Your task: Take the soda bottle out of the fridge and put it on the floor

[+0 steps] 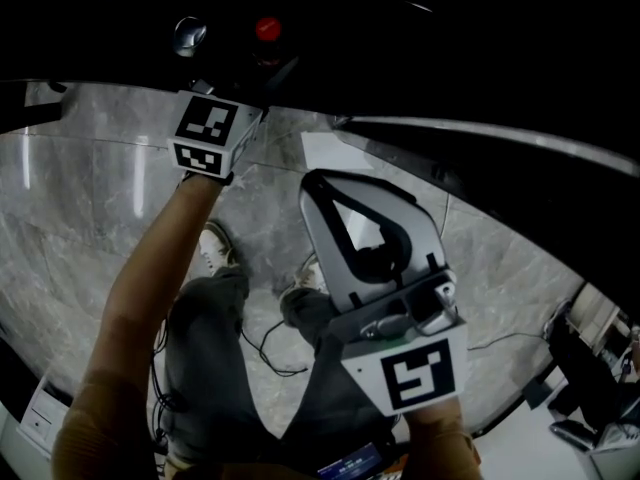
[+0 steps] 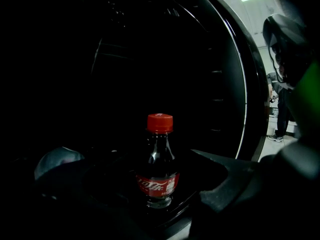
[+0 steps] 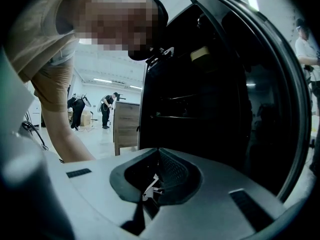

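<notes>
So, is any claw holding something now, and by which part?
Nothing is held. The left claw is open, with the soda bottle standing untouched before it. The right claw is shut and empty.

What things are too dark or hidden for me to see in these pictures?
- Left gripper view: darkness hides the fridge shelves, what the soda bottle stands on, and most of the left gripper's open jaws.
- Head view: the fridge's dark leaves only the bottle's red cap showing; the shiny thing beside it is unrecognisable.
- Right gripper view: the right gripper's own body fills the bottom; no bottle shows.
</notes>
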